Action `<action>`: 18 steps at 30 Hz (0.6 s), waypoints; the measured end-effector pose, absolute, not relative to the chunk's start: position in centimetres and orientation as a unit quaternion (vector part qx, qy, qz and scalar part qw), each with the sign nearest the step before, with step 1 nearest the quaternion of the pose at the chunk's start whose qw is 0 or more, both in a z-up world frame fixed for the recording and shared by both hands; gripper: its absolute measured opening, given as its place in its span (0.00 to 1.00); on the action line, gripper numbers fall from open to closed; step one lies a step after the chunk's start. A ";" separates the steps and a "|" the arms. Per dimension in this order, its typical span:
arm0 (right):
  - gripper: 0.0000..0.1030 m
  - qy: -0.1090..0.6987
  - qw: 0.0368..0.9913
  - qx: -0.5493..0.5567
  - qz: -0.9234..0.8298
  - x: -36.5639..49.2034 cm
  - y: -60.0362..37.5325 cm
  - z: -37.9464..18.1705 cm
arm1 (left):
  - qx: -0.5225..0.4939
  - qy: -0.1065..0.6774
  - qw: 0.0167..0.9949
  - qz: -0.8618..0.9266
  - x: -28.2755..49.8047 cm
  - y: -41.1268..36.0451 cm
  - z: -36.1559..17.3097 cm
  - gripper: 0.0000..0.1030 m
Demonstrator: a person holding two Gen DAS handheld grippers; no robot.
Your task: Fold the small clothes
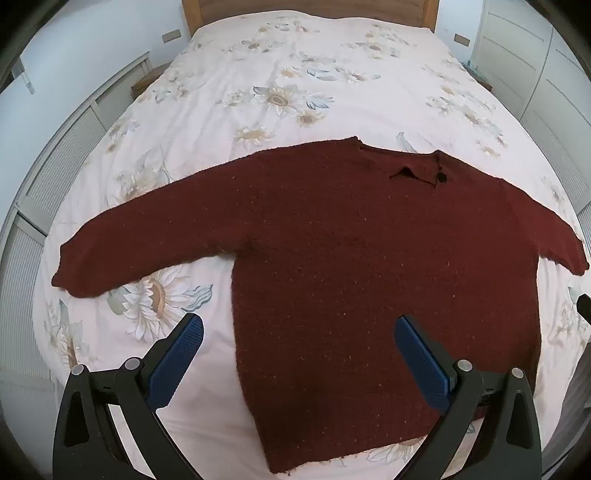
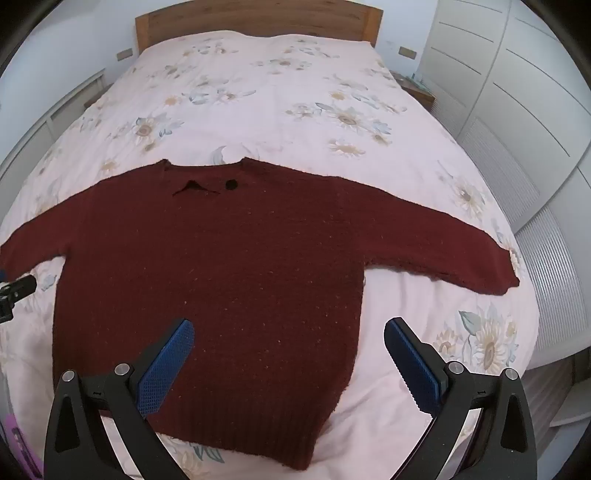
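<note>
No brand, label or readable writing showed on anything in either view. One dark red knitted sweater (image 1: 343, 266) lay flat on the bed (image 1: 280, 74), filling the middle of the left wrist view, its hem toward the bottom edge and its neckline toward the headboard (image 1: 310, 9) at the top centre. Its two sleeves were spread outward: one reached to the left of that frame, the other ran to the right edge. One dark round button (image 1: 441, 178) sat at the neck opening, right of centre, beside a small folded flap. The bedcover was pale pink with a print of sunflowers. The left gripper (image 1: 299, 328) hung at the bottom of its frame with its two blue-padded fingers (image 1: 181, 354) spread wide apart and nothing between them; the left pad was over bare bedcover, the right pad over the sweater's lower body. In the right wrist view the same sweater (image 2: 221, 266) lay centre-left, and the right gripper (image 2: 288, 332) was likewise wide open and holding nothing, its left pad above the knit and its right pad above the bedcover. White wardrobe doors (image 2: 498, 74) filled the upper right of that frame, and a black part of the other tool showed at the left edge.
</note>
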State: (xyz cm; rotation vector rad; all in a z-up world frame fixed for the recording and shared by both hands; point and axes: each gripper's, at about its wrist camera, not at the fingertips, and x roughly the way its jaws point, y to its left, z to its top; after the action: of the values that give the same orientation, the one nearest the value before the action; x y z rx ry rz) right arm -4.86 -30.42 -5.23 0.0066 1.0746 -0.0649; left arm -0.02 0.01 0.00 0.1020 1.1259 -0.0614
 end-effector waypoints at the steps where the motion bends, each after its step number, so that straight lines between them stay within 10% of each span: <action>1: 1.00 0.512 0.858 0.003 -0.031 -4.8 -30.4 -5.2 | 0.052 0.539 0.840 -0.027 0.0 0.0 0.0 0.99; 18: 1.00 0.519 0.854 -0.005 -0.030 -4.6 -30.5 -5.7 | 0.048 0.540 0.839 -0.040 0.0 -0.2 -0.2 0.99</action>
State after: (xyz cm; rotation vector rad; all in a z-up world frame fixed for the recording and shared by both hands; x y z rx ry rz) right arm -4.57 -30.52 -5.75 -0.0113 1.0907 -0.0636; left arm -0.02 -0.22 -0.22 0.1017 1.1426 -0.0856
